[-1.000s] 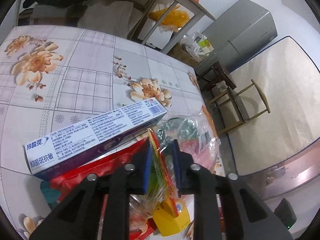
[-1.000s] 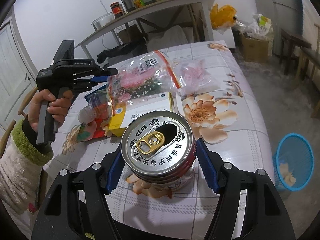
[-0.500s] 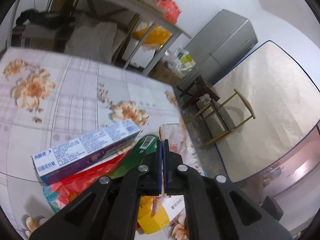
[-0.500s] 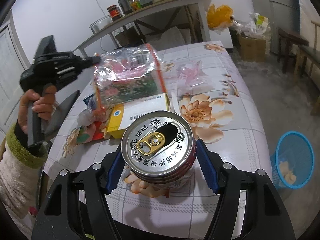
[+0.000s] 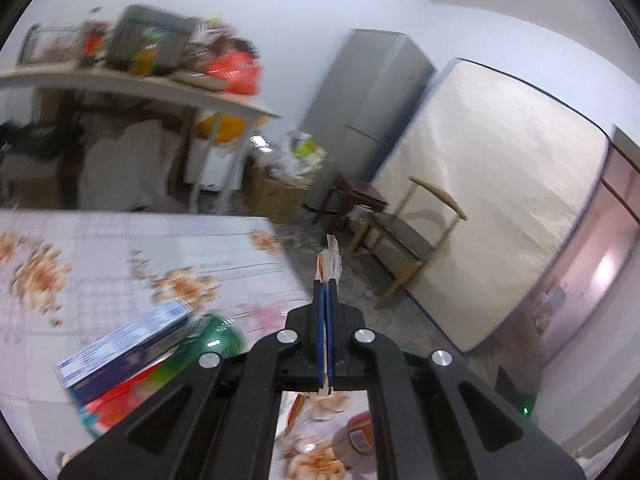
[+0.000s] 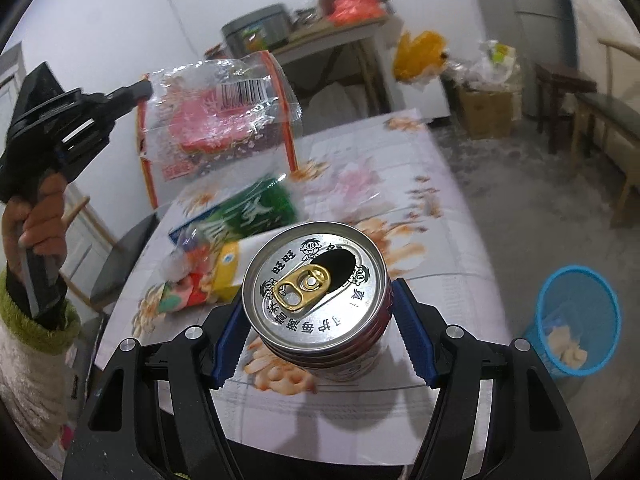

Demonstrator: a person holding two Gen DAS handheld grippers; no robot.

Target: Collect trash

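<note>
The right claw (image 6: 320, 320) squeezes an opened can (image 6: 316, 292) from both sides, and the can stands up straight. The blue bin (image 6: 576, 312) sits on the floor, off to the can's right and lower down. This is the hand nearer the bin. I think the next move is to swing the can sideways over the table (image 6: 400, 200) edge to the bin.

The left claw (image 5: 326, 300) is pressed together on the top edge of a clear snack bag (image 6: 216, 120). The bag hangs in the air, up and to the left of the can and farther from the bin. Its long side runs up and down.

More trash lies on the table behind the can: a green wrapper (image 6: 256, 212), a yellow box (image 6: 226, 272) and a blue toothpaste box (image 5: 124, 352).

A second ago the left claw was just closing on the bag among the pile. Now the bag is up off the table. The can has hardly moved.
</note>
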